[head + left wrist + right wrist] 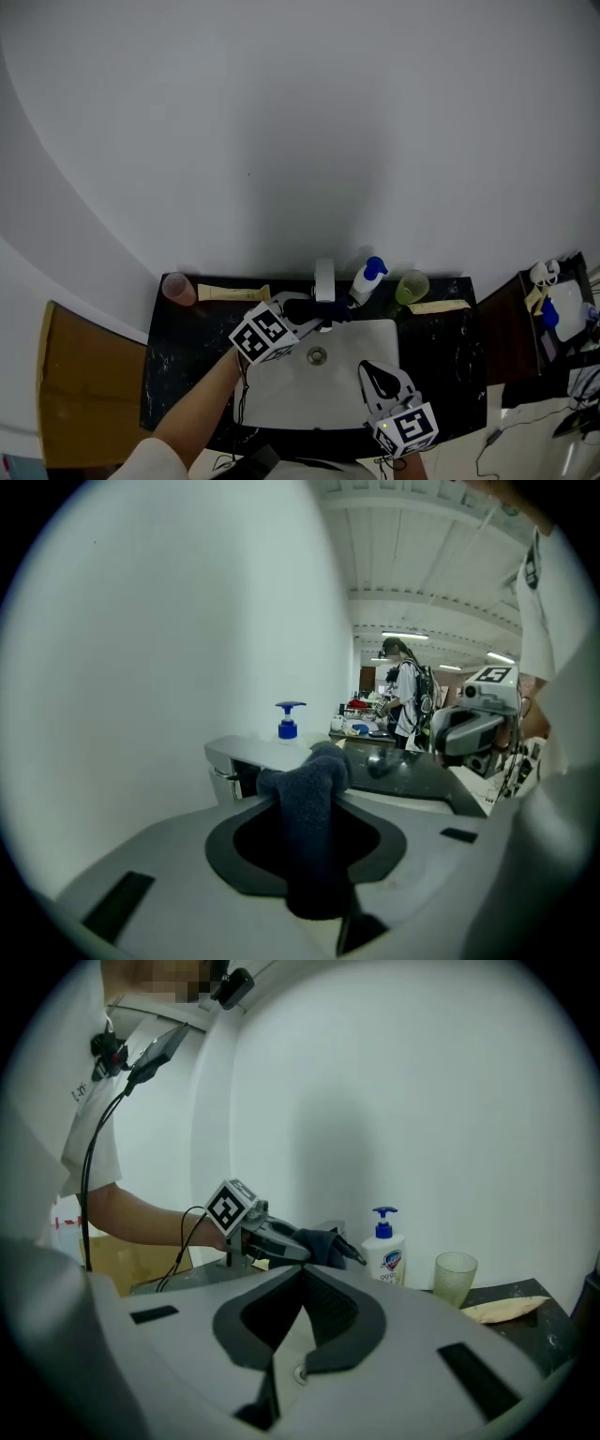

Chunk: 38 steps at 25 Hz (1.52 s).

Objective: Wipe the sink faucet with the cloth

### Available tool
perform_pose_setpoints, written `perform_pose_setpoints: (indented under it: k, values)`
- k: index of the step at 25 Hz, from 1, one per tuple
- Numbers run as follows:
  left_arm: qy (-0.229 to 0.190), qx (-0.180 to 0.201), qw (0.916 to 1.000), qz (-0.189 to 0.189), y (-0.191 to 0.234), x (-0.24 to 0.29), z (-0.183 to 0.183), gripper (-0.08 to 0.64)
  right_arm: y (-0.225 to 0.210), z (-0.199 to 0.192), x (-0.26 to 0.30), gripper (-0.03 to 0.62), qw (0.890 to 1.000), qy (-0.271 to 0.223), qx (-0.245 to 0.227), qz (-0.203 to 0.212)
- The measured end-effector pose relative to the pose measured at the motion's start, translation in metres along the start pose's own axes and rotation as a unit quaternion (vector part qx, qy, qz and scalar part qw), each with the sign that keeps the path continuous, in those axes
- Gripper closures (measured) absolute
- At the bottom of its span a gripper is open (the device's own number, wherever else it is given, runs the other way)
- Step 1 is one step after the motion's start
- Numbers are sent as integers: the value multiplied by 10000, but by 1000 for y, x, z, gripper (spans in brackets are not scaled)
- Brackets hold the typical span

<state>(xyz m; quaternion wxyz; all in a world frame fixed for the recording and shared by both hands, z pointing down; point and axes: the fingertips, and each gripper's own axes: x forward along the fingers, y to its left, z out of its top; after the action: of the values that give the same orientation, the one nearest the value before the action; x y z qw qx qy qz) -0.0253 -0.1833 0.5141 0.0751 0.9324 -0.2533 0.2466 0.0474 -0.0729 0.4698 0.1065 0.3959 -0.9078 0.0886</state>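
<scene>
Slippage is what I fear most: my left gripper has its fingers clamped on a narrow fold of the dark blue cloth. I judge that a hard drag along the faucet could pull that fold out of the grip and drop it into the sink. Pressing too firmly could also bring bare finger onto the metal in place of fabric. It might even nudge the faucet's top and start the water, though I cannot tell how its handle works. A wide sweep to the right is the other hazard. The soap bottle stands just beside the faucet, with the green cup next to it on the black bench, and either would likely tip if bumped. The cloth stands up between my left fingers and its free end folds forward past their tips. In the left gripper view that end seems to lie against the faucet's flat spout, directly ahead, though contact is hard to confirm from above. My right gripper hangs over the near right part of the basin, well apart from the faucet, its fingers shut together on nothing.
</scene>
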Motion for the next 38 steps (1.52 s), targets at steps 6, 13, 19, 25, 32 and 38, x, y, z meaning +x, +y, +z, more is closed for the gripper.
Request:
perform_pose_setpoints:
  k: [6,13,19,25,32,38]
  values:
    - [-257,68,9993,258,22,4,6,453,-8,-4,4,586,10000,34,47,-38]
    - [-52,-241,9975,667,47,5,6,453,-6,-1,8,586,10000,13,27,-6]
    - [-211,167,9996,36,-2,-15,-1,453,-6,-7,7,586,9999,-19,100,18]
    - [-180,292,9994,79,5,-3,2,453,-6,-3,7,586,10000,19,52,4]
    - [-152,-646,9932,955,51,-5,-1,453,-10,-9,3,586,9999,26,109,-54]
    - [-231,300,9991,184,1,-20,-11,453,-9,-8,6,586,9999,36,97,-24]
